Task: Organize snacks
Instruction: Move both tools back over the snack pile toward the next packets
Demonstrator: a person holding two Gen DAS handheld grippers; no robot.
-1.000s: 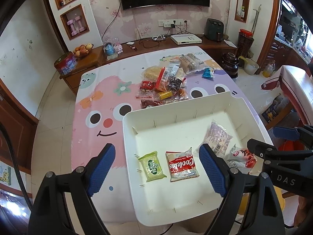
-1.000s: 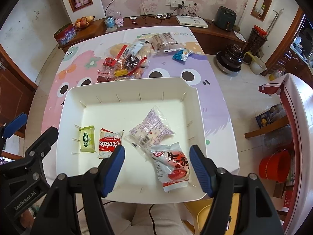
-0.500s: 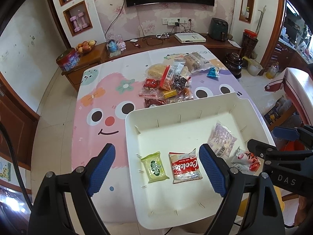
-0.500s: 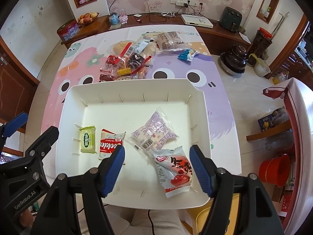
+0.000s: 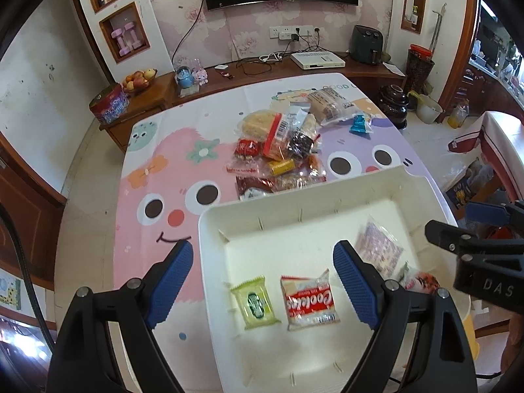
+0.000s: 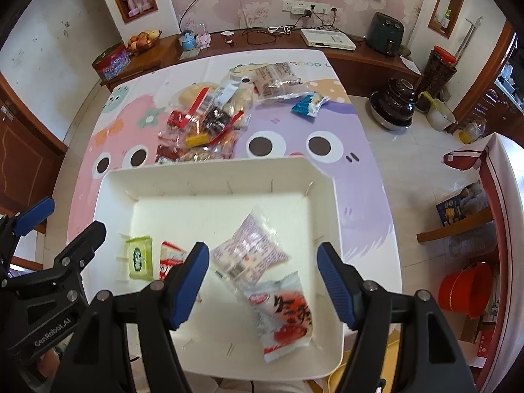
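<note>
Snacks lie in two groups: a loose heap (image 5: 281,154) in the middle of the worktop (image 5: 163,177), just beyond the far wall of the white tray (image 5: 209,229), and four packets already inside the tray. Those four are a small green packet (image 5: 255,301), a red-and-white cookie packet (image 5: 309,299) beside it, a pale purple-printed pouch (image 6: 250,252) and a white packet with red print (image 6: 281,311), which overlaps the pouch's near corner.

Both tools hover above the tray, pointing steeply down. The left tool (image 5: 262,281) has its blue pads spread wide with nothing between them; the right tool (image 6: 262,281) stands partly open, also empty, over the pouch and the red-print packet.

All of these look light, air-puffed and crinkly, so I'd expect the film to be slick and to slide under a pad instead of lifting. The contents are probably brittle biscuits or cakes, so a hard squeeze could crush them. The best hold seems to be across a packet's short width near the middle, or on a crimped end seam, where the film is flat and stiff. In the heap the wrappers overlap, so picking a top one, such as the yellow sweet (image 5: 281,167) or the blue packet (image 5: 358,124) lying apart, should disturb least.
</note>
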